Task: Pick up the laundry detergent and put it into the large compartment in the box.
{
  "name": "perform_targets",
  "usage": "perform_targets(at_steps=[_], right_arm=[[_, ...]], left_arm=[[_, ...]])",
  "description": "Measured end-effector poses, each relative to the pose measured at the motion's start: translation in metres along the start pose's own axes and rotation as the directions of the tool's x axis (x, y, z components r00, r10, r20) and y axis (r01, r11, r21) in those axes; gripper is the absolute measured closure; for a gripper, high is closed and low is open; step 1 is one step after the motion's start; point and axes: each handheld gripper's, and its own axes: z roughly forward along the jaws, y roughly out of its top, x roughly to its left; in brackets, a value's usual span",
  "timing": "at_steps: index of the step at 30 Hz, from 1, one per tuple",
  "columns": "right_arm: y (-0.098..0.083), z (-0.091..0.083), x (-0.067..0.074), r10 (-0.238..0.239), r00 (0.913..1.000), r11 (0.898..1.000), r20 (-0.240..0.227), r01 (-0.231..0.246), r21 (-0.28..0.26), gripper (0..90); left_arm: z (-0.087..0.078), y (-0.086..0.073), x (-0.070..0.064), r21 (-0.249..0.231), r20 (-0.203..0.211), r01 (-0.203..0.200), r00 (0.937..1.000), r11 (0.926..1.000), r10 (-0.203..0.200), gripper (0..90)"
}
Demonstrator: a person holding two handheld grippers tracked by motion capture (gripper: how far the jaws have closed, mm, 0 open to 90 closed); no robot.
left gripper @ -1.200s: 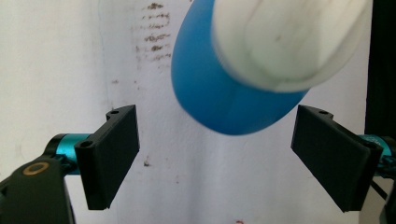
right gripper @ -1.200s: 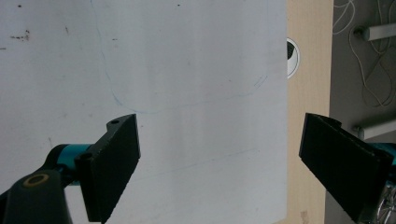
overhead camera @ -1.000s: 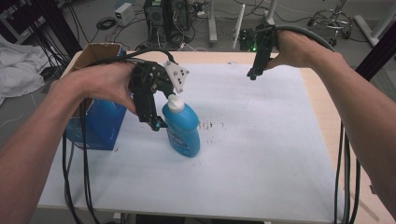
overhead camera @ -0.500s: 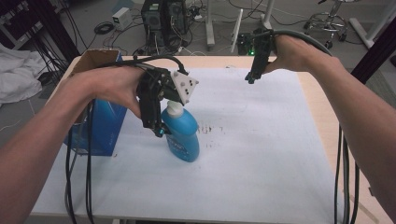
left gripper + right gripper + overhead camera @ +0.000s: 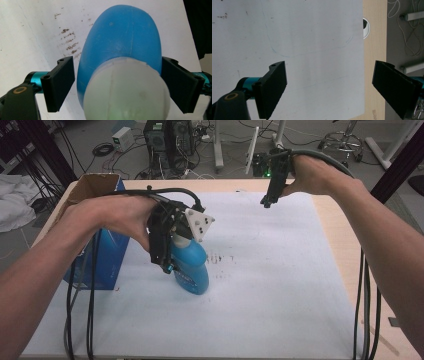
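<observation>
**Left gripper straddles the blue bottle on the white sheet**

Nearest the person, the left gripper (image 5: 167,262) hangs over a blue bottle (image 5: 192,267) that stands on the left half of the white sheet (image 5: 280,285). In the left gripper view its jaws are spread wide, one flat black pad on each side of the bottle's shoulders; a narrow gap shows at the left pad, while whether the right pad touches the plastic cannot be told. The bottle (image 5: 122,42) is smooth, glossy plastic, rounded and oval in section, with a faint mould seam down its body and a domed, matte white cap (image 5: 126,91). Beside it the sheet carries a patch of dark smudges (image 5: 220,259). Just left stands a blue cardboard box (image 5: 100,255) with an open brown flap. Farther off, the right gripper (image 5: 267,200) hovers above the sheet's far edge, its jaws wide apart with nothing between them. The wooden table (image 5: 345,250) borders the sheet.
</observation>
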Motion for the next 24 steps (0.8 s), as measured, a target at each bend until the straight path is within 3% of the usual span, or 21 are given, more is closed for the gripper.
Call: perform_targets(at_steps=[14,24], right_arm=[[-0.0006,0.0000,0.0001,0.001,1.0000,1.000,0.001,-0.001,0.002,11.6],[-0.0019,-0.0013,-0.0002,-0.003,1.0000,1.000,0.005,0.003,0.002,11.6]], left_arm=[[0.0036,0.0024,0.0021,-0.001,0.008,-0.047,0.9988,0.9989,0.047,17.7],[0.0044,0.0041,0.0011,0.005,0.015,-0.059,0.9981,0.9982,0.059,21.6]])
